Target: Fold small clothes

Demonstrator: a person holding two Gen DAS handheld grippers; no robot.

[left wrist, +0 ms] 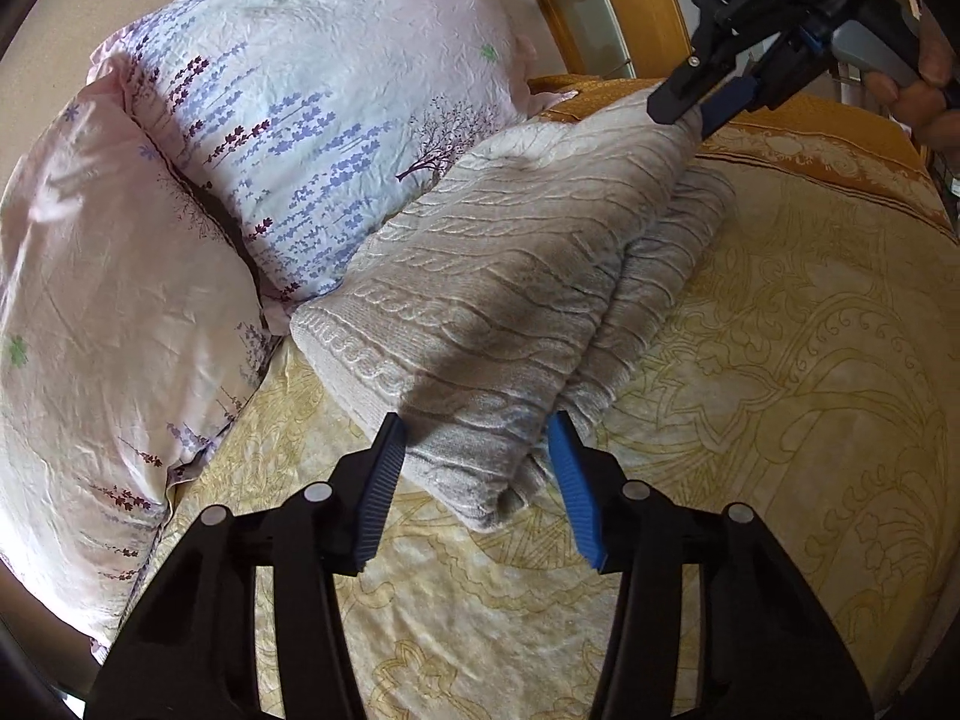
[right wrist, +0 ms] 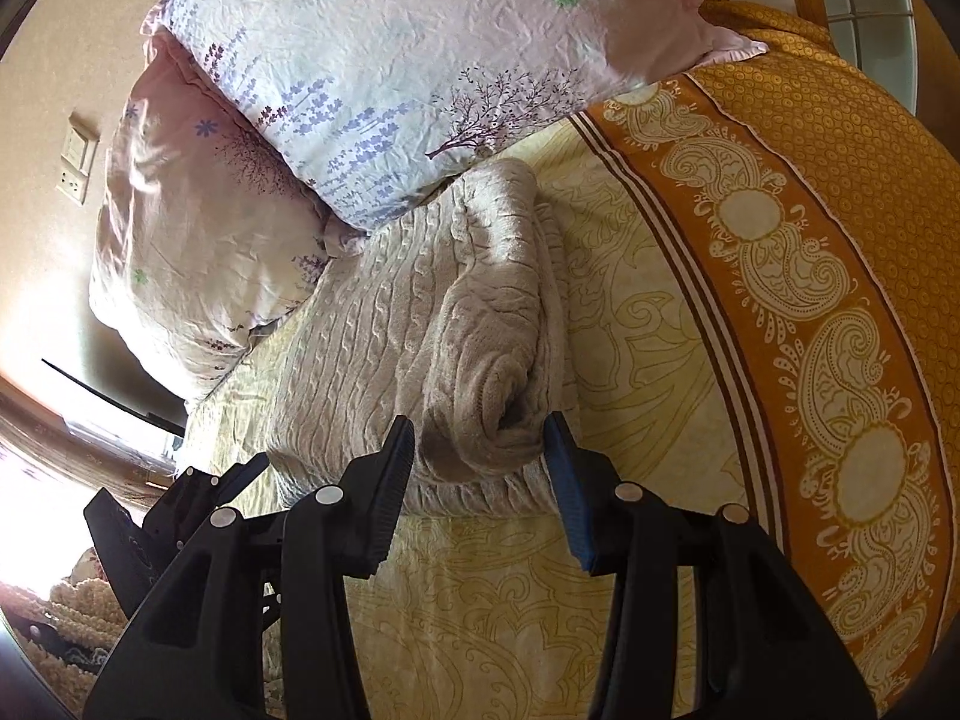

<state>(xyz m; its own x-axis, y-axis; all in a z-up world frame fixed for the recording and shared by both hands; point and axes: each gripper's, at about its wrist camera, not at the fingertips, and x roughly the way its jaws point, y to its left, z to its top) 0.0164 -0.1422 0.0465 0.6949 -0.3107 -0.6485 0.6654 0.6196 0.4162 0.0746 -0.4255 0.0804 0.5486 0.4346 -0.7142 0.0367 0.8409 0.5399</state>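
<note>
The left gripper (left wrist: 477,429) is pinching one end of a folded beige knit sweater (left wrist: 516,276), while the right gripper (right wrist: 480,429) is clamping the bunched far end. The sweater is lying across a yellow patterned bedspread (left wrist: 780,372), its far edge touching two floral pillows (left wrist: 312,120) that are leaning against the wall behind.

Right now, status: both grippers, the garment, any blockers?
Left gripper shut on near corner of beige knit sweater. Right gripper shut on its bunched far end. Sweater part-folded on the bedspread. Pillows touch its far edge.
</note>
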